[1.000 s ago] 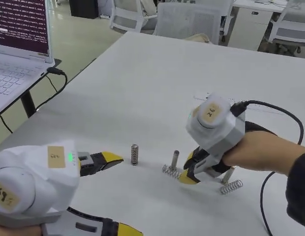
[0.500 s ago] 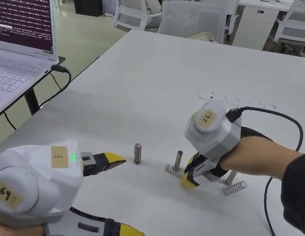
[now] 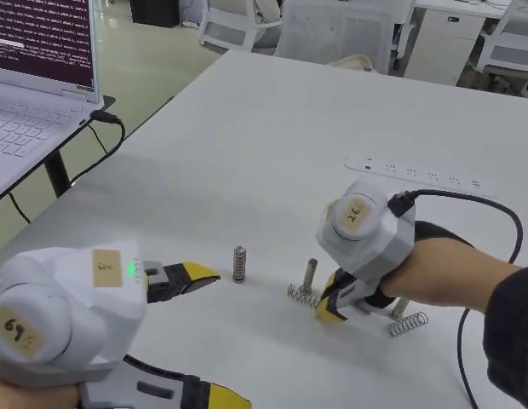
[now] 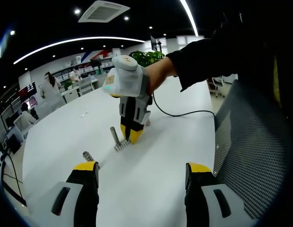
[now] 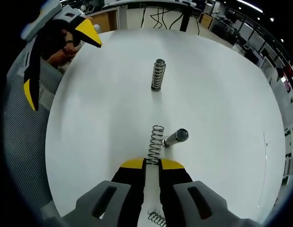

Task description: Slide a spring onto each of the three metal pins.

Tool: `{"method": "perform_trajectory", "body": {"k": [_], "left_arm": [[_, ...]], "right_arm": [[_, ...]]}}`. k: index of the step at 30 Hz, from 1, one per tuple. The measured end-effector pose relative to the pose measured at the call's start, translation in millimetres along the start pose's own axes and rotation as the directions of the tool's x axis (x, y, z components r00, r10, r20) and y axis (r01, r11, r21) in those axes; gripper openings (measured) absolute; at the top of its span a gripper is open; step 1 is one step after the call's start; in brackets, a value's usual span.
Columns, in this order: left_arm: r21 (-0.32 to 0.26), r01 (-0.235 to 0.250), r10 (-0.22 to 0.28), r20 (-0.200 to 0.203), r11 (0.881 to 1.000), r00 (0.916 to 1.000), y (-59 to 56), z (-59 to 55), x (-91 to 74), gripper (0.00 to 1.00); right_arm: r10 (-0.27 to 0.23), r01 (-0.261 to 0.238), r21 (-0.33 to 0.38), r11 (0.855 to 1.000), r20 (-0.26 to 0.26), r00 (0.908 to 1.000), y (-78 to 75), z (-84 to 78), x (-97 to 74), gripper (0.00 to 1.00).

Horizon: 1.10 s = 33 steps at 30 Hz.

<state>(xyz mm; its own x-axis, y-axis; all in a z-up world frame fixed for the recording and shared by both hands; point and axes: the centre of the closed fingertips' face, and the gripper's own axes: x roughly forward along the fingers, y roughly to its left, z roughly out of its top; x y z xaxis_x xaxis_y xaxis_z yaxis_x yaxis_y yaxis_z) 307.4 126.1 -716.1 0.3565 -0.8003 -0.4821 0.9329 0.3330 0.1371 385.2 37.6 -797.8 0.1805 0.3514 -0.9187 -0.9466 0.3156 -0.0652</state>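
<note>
One pin with a spring on it stands upright on the white table. To its right stands a bare pin, with a loose spring lying at its foot. My right gripper points down at that spring, and its jaws are closed on the spring's near end. A third pin peeks out behind the right hand, beside another loose spring. My left gripper hovers open at the lower left, its jaws wide apart and holding nothing.
A laptop sits on a stand at the far left with a cable hanging down. A white power strip lies further back on the table. The right gripper's black cable loops to the right.
The head camera has shifted slightly. The right gripper has settled lower onto the lying spring. The left gripper has hardly moved.
</note>
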Motion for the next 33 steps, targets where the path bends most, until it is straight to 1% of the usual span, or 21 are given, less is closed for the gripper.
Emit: {"method": "perform_trajectory", "body": {"k": [2, 8, 10, 13, 14, 21, 24, 28, 33], "left_arm": [[0.001, 0.004, -0.004, -0.001, 1.0, 1.0, -0.8, 0.0, 0.4, 0.71], [0.017, 0.018, -0.018, -0.016, 1.0, 0.9997, -2.5, -0.4, 3.2, 0.69], [0.025, 0.025, -0.025, -0.016, 0.999, 0.9996, -3.3, 1.8, 4.8, 0.68], [0.03, 0.029, -0.029, -0.014, 0.999, 0.9995, -3.0, 3.7, 6.9, 0.66], [0.034, 0.034, -0.034, -0.013, 0.999, 0.9993, -3.3, 4.3, 8.2, 0.66], [0.058, 0.059, -0.058, -0.025, 0.997, 0.998, -6.1, 5.0, 15.0, 0.62], [0.069, 0.076, -0.075, -0.024, 0.995, 0.9969, -8.5, 7.4, 17.4, 0.59], [0.09, 0.094, -0.092, -0.024, 0.992, 0.9955, -11.1, 12.9, 19.9, 0.55], [0.12, 0.107, -0.105, -0.019, 0.987, 0.9943, -13.1, 18.9, 23.3, 0.48]], "right_arm": [[0.003, -0.003, -0.004, 1.0, 0.004, 1.0, 2.2, 0.9, -3.4, 0.08], [0.032, -0.033, -0.015, 0.999, -0.013, 0.9994, 13.1, -1.6, -12.4, 0.08], [0.04, -0.04, -0.014, 0.999, -0.004, 0.9992, 16.1, -0.2, -15.9, 0.08], [0.077, -0.077, -0.01, 0.997, 0.001, 0.997, 27.2, 1.8, -25.3, 0.08], [0.097, -0.097, -0.007, 0.995, 0.005, 0.9953, 32.4, 2.9, -29.5, 0.08], [0.156, -0.155, -0.022, 0.988, 0.006, 0.9878, 52.4, 8.0, -54.4, 0.08], [0.197, -0.196, -0.038, 0.98, 0.019, 0.9802, 64.8, 14.6, -66.5, 0.08], [0.22, -0.219, -0.054, 0.974, 0.019, 0.9753, 74.2, 20.8, -76.7, 0.08], [0.224, -0.223, -0.087, 0.971, 0.011, 0.9744, 81.9, 27.8, -83.4, 0.08]]}}
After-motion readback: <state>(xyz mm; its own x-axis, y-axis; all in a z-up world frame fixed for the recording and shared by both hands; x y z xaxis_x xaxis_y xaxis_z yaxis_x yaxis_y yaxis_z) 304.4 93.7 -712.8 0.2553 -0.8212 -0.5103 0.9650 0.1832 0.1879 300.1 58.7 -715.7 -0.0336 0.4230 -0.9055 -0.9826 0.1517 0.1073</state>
